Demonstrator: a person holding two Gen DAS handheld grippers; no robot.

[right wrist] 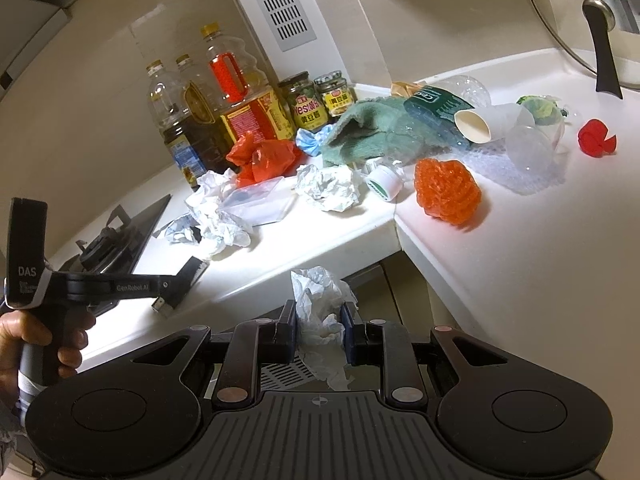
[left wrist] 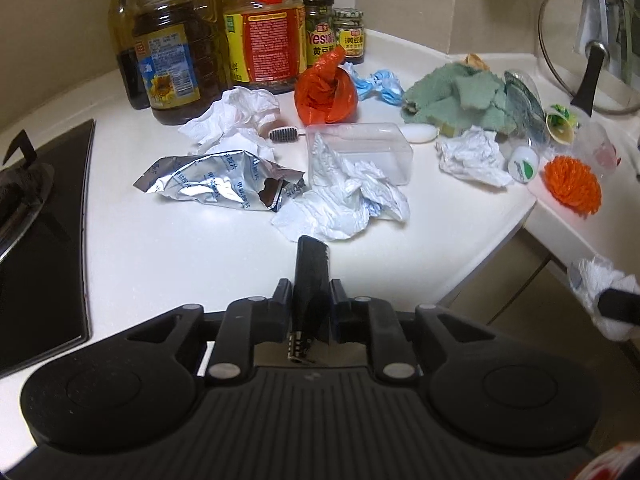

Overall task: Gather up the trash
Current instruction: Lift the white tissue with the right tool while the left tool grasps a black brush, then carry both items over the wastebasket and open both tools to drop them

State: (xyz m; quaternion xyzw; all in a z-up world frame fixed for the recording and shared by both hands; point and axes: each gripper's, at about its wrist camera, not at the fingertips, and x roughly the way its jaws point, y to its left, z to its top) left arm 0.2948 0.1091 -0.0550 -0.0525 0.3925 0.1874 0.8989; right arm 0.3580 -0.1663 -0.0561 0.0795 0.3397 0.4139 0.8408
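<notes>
- Left wrist view shows your left gripper (left wrist: pixel 311 268) with its jaws nearly together and nothing between them, low over the white counter (left wrist: pixel 168 256).
- Only that view shows the silver foil packet (left wrist: pixel 224 180), centre left, and a crumpled tissue (left wrist: pixel 352 196) just beyond the fingertips.
- Right wrist view shows your right gripper (right wrist: pixel 320 320) clamped on a white tissue wad (right wrist: pixel 320 300), lower centre, off the counter's edge.
- Your left hand (right wrist: pixel 36 344) shows at far left only there.
- Oil bottles (right wrist: pixel 224 100) line the back wall beside a stove (right wrist: pixel 116 240).
</notes>
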